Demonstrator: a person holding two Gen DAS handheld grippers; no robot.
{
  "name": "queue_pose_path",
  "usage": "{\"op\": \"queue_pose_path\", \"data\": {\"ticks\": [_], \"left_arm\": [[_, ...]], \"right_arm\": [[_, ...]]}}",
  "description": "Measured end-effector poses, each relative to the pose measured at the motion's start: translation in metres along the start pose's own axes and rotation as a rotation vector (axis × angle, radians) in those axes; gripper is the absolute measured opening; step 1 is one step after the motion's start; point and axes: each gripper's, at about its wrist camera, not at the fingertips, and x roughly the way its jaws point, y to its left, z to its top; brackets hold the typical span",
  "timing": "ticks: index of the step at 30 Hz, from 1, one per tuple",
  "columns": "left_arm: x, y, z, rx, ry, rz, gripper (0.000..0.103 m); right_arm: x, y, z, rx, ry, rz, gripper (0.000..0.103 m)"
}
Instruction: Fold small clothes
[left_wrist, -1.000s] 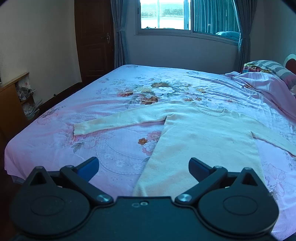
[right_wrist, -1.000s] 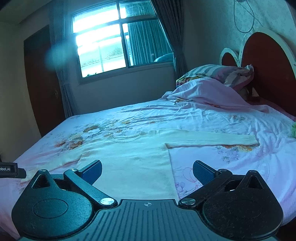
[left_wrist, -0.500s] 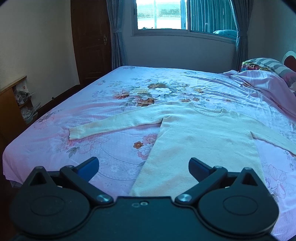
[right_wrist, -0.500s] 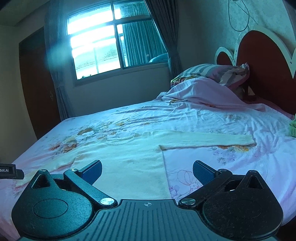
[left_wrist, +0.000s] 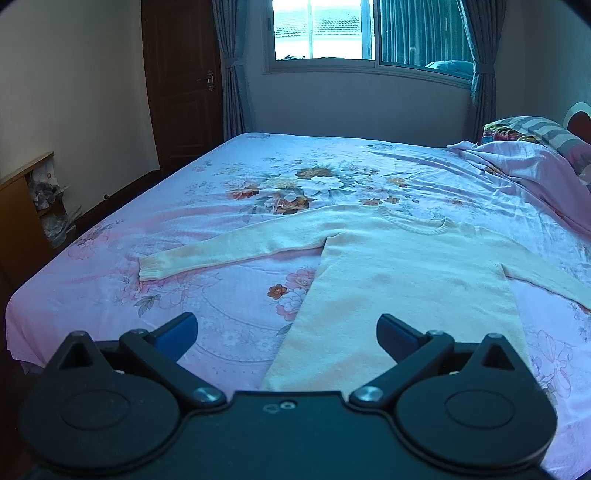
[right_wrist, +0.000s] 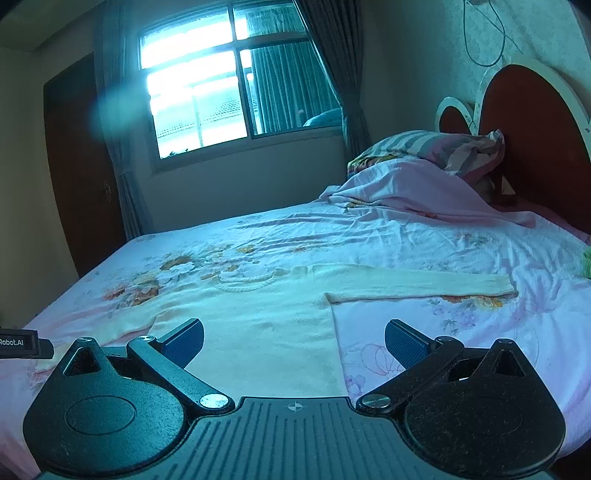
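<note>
Cream knitted long-sleeved sweater (left_wrist: 402, 273): lay flat on the bed with the pink floral sheet (left_wrist: 229, 206), neckline toward the window (left_wrist: 365, 33), hem toward the cameras, both sleeves spread out to the sides. Left sleeve cuff (left_wrist: 151, 266) rested on the sheet near the bed's left edge; right sleeve cuff (right_wrist: 502, 286) lay toward the headboard side.

Left gripper (left_wrist: 287, 328): black body, 2 blue-padded fingers spread wide apart, holding nothing, above the sweater's lower left edge.

Right gripper (right_wrist: 294, 338): same build, fingers spread wide, holding nothing, above the sweater's lower right part.

Other items: crumpled pink blanket (right_wrist: 413, 188) with a striped pillow (right_wrist: 436, 146) against the red and white headboard (right_wrist: 535, 122); dark wooden door (left_wrist: 181, 74); grey curtains (left_wrist: 232, 66); wooden shelf unit (left_wrist: 22, 210) at the left wall.
</note>
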Motion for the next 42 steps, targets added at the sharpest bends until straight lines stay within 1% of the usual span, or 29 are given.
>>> {"op": "queue_pose_path", "data": {"ticks": [21, 42], "left_arm": [[0.010, 0.009, 0.002, -0.018, 0.016, 0.008, 0.102], [0.030, 0.014, 0.000, -0.028, 0.053, 0.027, 0.102]], "right_arm": [[0.008, 0.010, -0.001, -0.033, 0.010, 0.006, 0.103], [0.022, 0.012, -0.003, -0.050, 0.027, 0.022, 0.103]]}}
